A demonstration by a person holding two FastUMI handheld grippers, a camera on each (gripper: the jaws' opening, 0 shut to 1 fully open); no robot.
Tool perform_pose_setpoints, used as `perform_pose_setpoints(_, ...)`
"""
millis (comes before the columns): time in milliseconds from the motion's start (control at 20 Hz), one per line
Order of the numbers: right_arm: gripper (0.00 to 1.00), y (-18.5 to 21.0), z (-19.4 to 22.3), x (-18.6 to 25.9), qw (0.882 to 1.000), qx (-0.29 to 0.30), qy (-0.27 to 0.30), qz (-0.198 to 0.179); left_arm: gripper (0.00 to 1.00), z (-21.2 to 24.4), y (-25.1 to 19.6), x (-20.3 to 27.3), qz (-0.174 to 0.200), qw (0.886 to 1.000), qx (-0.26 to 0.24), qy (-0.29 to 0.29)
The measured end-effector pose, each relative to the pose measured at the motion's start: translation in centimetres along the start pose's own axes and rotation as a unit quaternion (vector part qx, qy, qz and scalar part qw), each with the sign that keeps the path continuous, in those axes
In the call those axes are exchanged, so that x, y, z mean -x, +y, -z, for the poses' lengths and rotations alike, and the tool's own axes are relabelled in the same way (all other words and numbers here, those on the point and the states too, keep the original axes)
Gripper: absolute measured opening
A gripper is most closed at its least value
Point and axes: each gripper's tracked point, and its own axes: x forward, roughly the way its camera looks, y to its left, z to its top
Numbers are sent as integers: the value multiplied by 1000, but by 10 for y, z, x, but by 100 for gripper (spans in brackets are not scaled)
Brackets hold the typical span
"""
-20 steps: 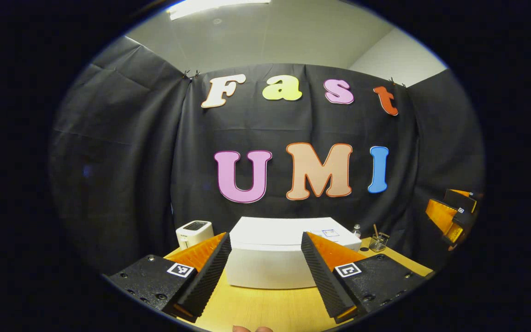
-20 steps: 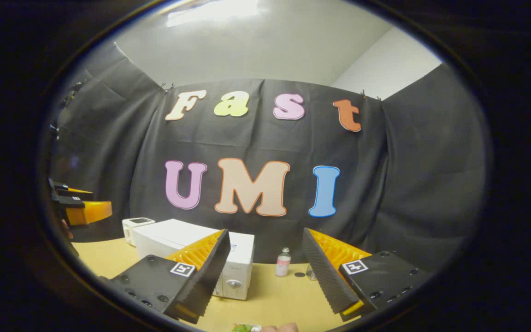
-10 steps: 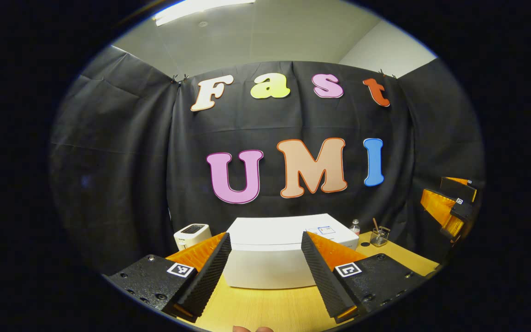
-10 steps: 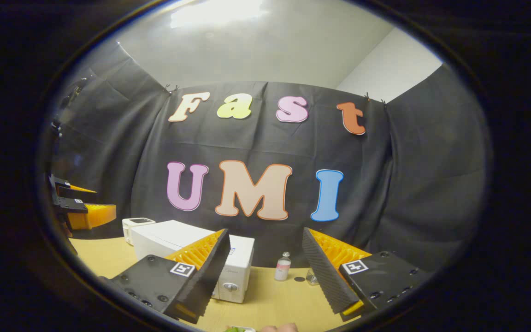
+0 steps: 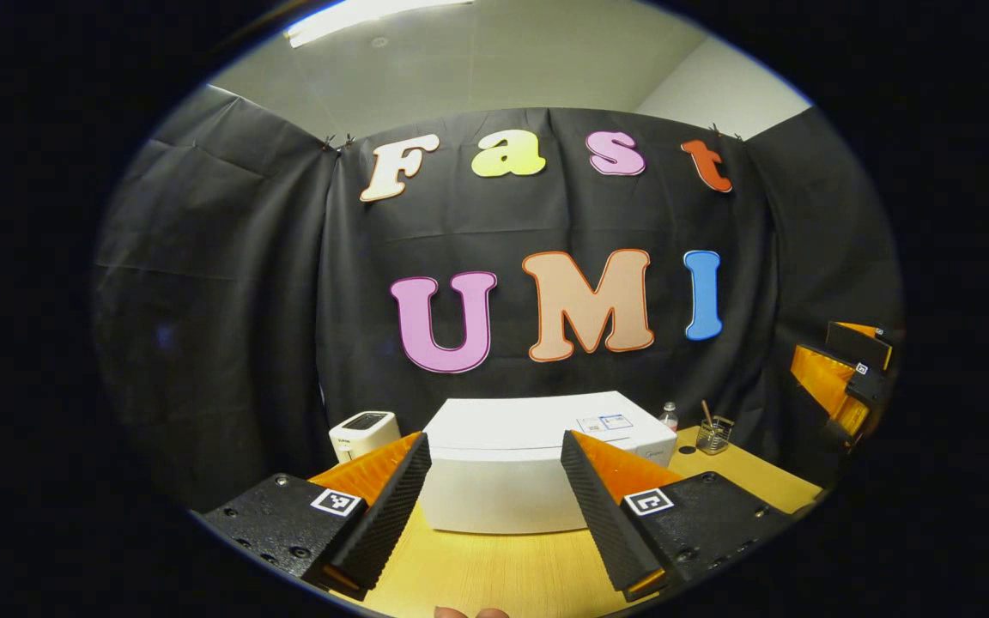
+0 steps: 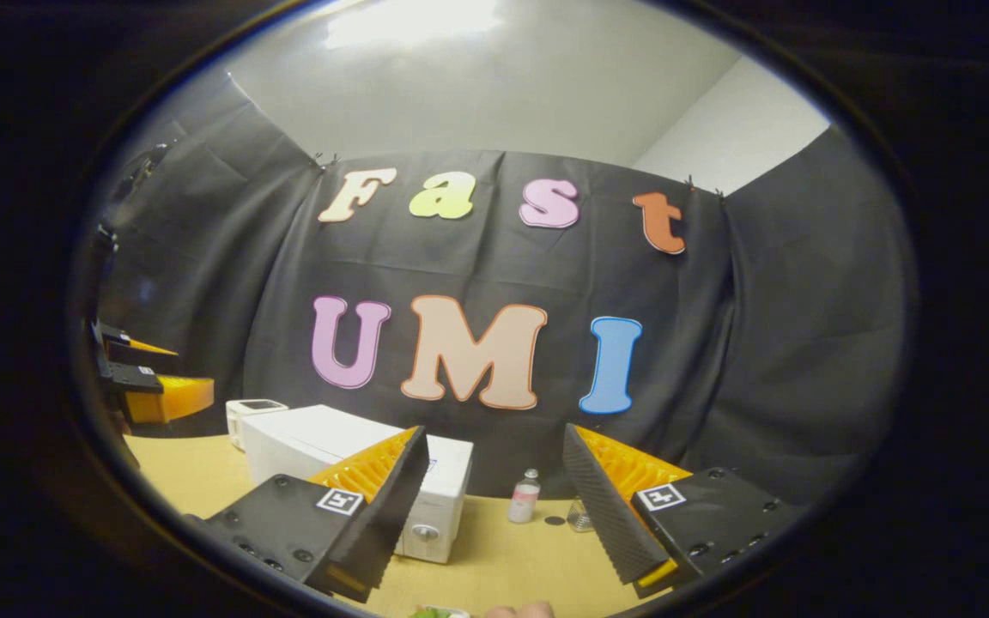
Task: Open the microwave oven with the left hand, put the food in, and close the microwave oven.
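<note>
Microwave oven: lower centre, door shut, marginally higher in frame than before; approach barely begun. Left gripper: spread, empty. Right gripper: spread, empty. Food: bottom edge.

The right gripper is seen at the bottom of the frame, its fingers spread wide with nothing held between them. A white microwave oven, door closed, is set on a wooden table at lower left, partly hidden behind one finger. A small bottle is stood at lower centre. The left gripper is glimpsed at the left edge, with a white appliance just beside the microwave.
</note>
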Motion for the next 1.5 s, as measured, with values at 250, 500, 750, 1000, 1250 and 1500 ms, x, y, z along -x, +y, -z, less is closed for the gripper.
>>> perform_pose_setpoints(250, 94, 0, 0, 1, 1000, 3, 0, 1, 95, 2, -1, 0, 1, 1000, -5, 0)
perform_pose_setpoints(500, 94, -4, -1, 2, 1000, 4, -2, 4, 95, 16, -6, -6, 7, 1000, -13, 0)
perform_pose_setpoints(750, 94, -22, -2, 4, 1000, 7, -1, 16, 96, 63, -39, -32, 42, 998, -28, 39)
perform_pose_setpoints(1000, 94, -53, 1, 13, 999, 15, 7, 43, 96, 105, -86, -66, 96, 993, -46, 57)
perform_pose_setpoints(1250, 94, -86, -3, 22, 997, 36, 6, 73, 96, 168, -139, -100, 130, 985, -23, 113)
perform_pose_setpoints(1500, 94, -114, 4, 33, 994, 52, 26, 90, 96, 221, -162, -128, 123, 976, -29, 179)
